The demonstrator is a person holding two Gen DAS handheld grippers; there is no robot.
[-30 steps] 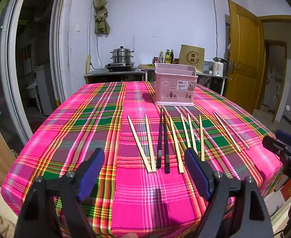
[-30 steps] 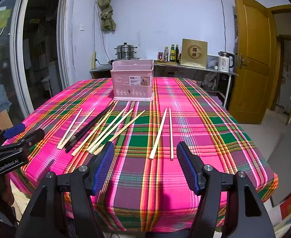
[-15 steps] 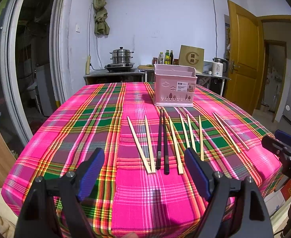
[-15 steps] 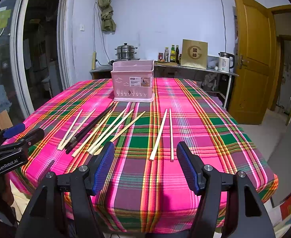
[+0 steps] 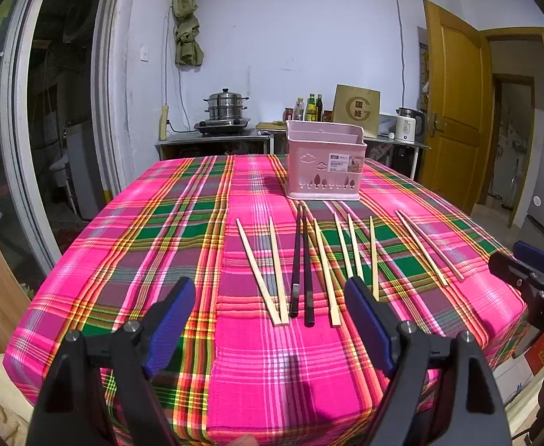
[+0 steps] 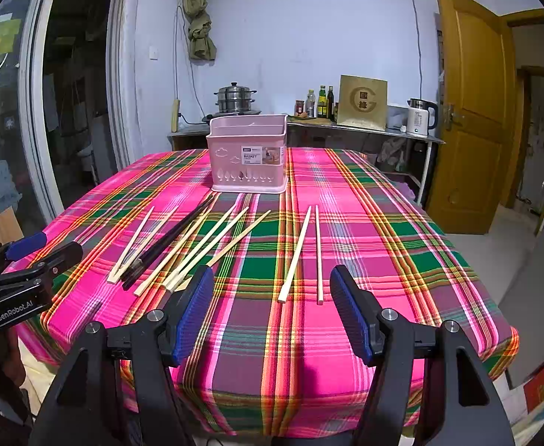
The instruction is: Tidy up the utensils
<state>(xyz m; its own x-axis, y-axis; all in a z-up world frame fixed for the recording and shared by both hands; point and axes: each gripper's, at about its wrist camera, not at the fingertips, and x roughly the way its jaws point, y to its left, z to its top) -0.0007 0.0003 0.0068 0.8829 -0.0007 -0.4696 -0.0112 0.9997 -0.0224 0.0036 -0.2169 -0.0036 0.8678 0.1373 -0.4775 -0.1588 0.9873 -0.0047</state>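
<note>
- Both grippers — left gripper [image 5: 268, 319] and right gripper [image 6: 268, 308] — hover at the table's [image 5: 123, 245] 6 o'clock edge, jaws wide apart, holding nothing.
- Chopsticks [image 5: 303, 260] lie mid-cloth, fanned — pink basket [image 5: 323, 165] stands beyond at 12 o'clock.

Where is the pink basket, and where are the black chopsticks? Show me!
pink basket [image 6: 247, 156]: right wrist view, on its front wall.
black chopsticks [image 5: 297, 260]: left wrist view, on the middle of the left stick's shaft.
</note>
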